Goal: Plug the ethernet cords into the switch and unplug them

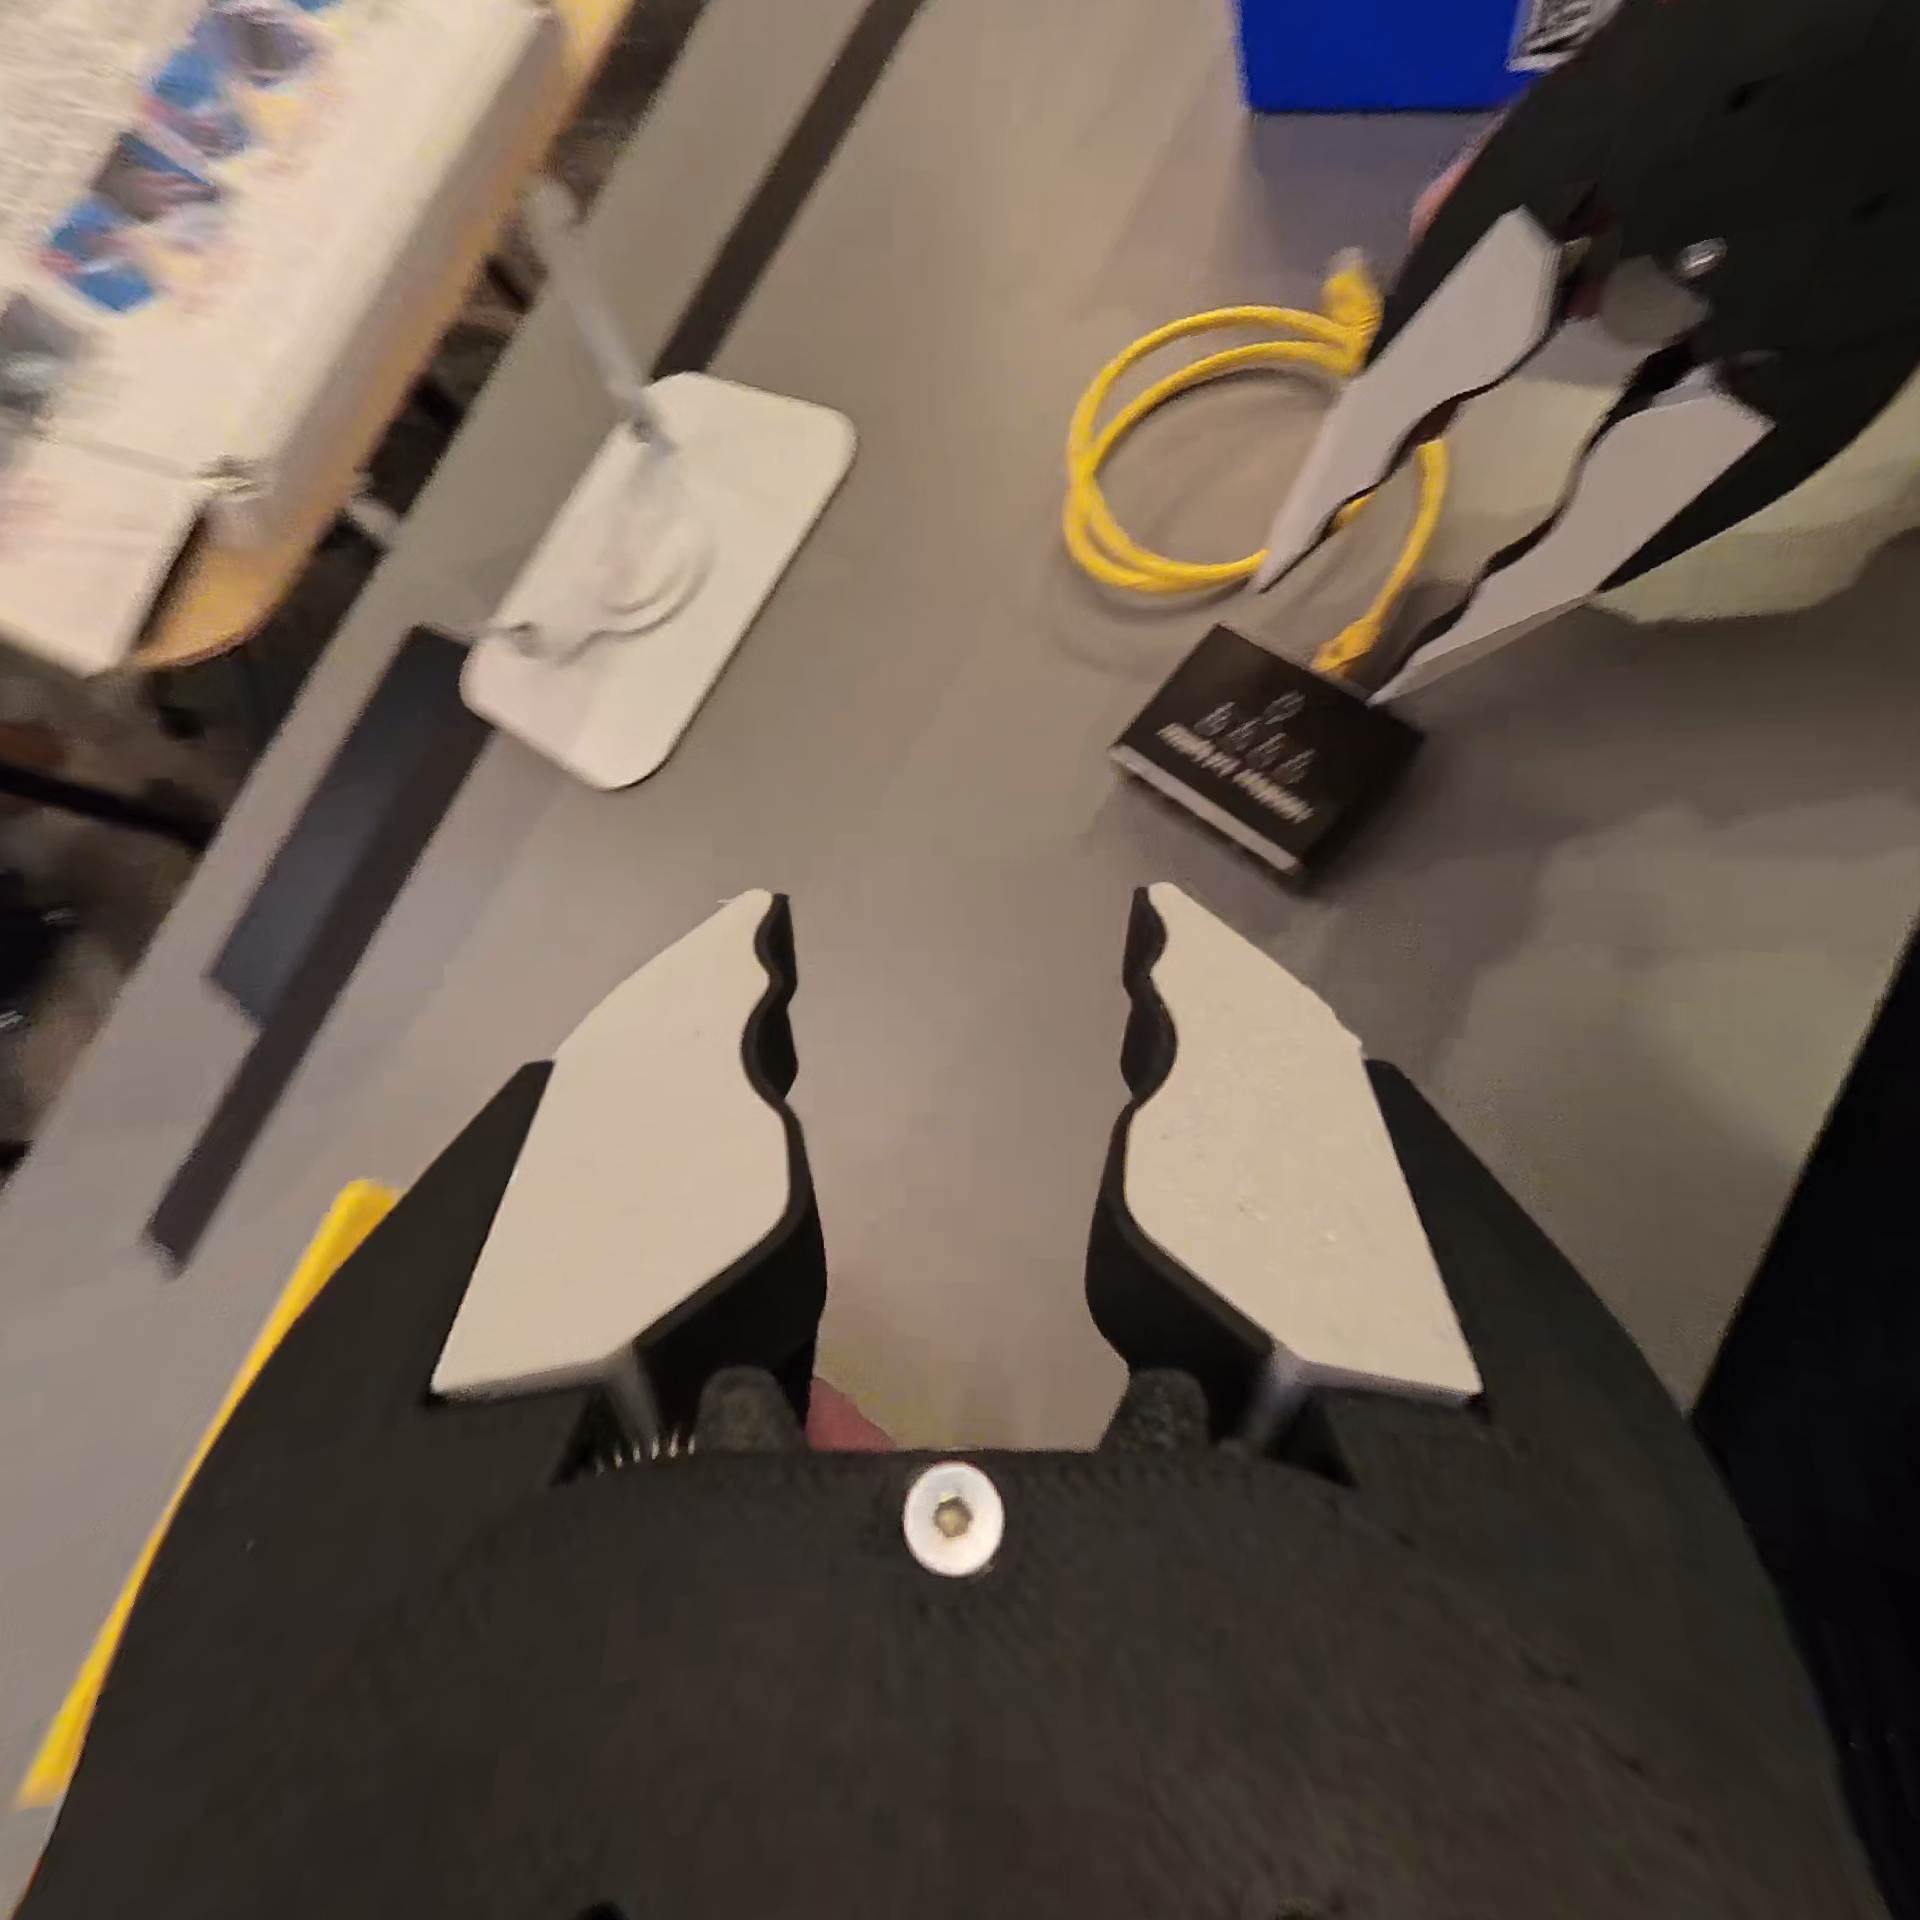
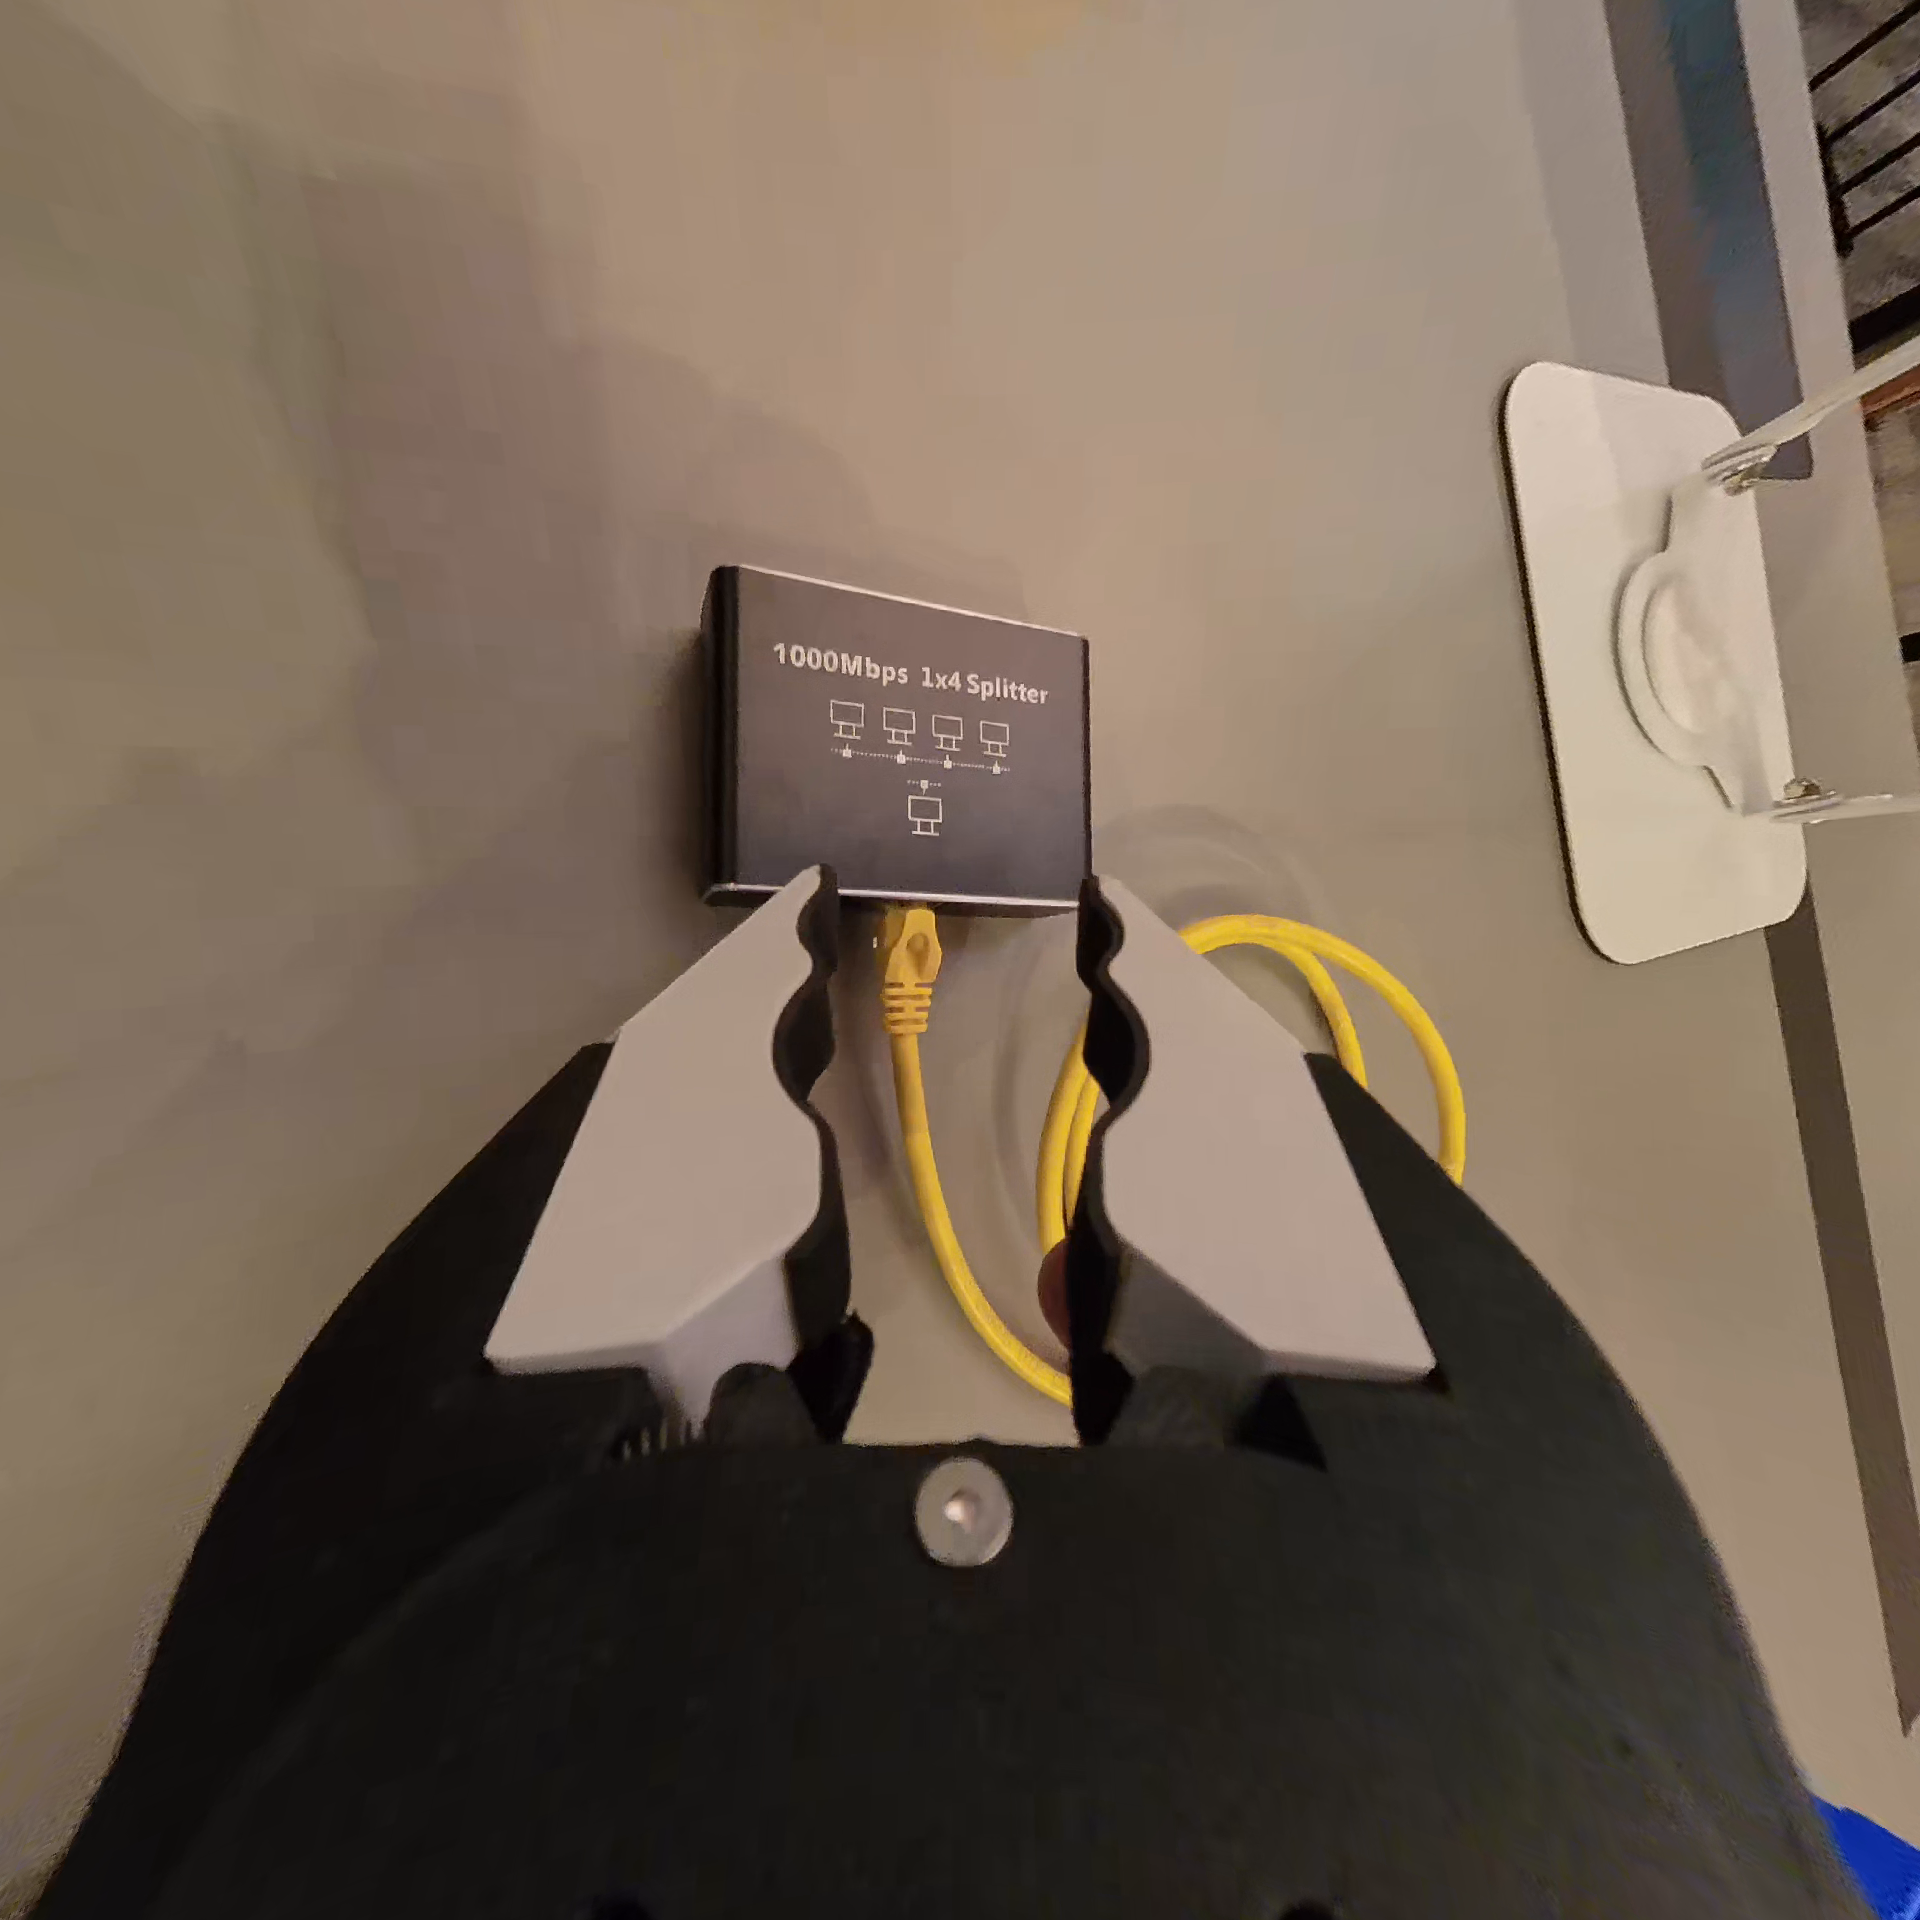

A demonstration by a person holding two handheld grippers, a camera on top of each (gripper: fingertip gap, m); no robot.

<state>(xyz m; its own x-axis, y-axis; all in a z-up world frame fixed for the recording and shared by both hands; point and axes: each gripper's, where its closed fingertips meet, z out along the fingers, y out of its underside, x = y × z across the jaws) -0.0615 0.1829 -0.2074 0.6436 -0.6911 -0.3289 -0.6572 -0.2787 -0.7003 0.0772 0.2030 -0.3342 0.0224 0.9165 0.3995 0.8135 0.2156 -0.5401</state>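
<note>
A small black switch box (image 2: 904, 738) lies flat on the grey table; it also shows in the left wrist view (image 1: 1268, 764). A yellow ethernet cord (image 2: 914, 1101) has one plug (image 2: 910, 966) seated in the box's near side, and the rest lies coiled to the right (image 1: 1132, 468). Its other plug (image 1: 1356, 296) lies loose at the far end of the coil. My right gripper (image 2: 956, 888) is open, its fingers either side of the seated plug, touching nothing. My left gripper (image 1: 961, 909) is open and empty, above bare table, short and left of the box.
A white flat stand base (image 1: 665, 582) with a clear bracket stands left of the box; it also shows in the right wrist view (image 2: 1652, 665). A blue box (image 1: 1371, 52) sits at the far edge. A dark strip (image 1: 343, 914) runs along the table's left side.
</note>
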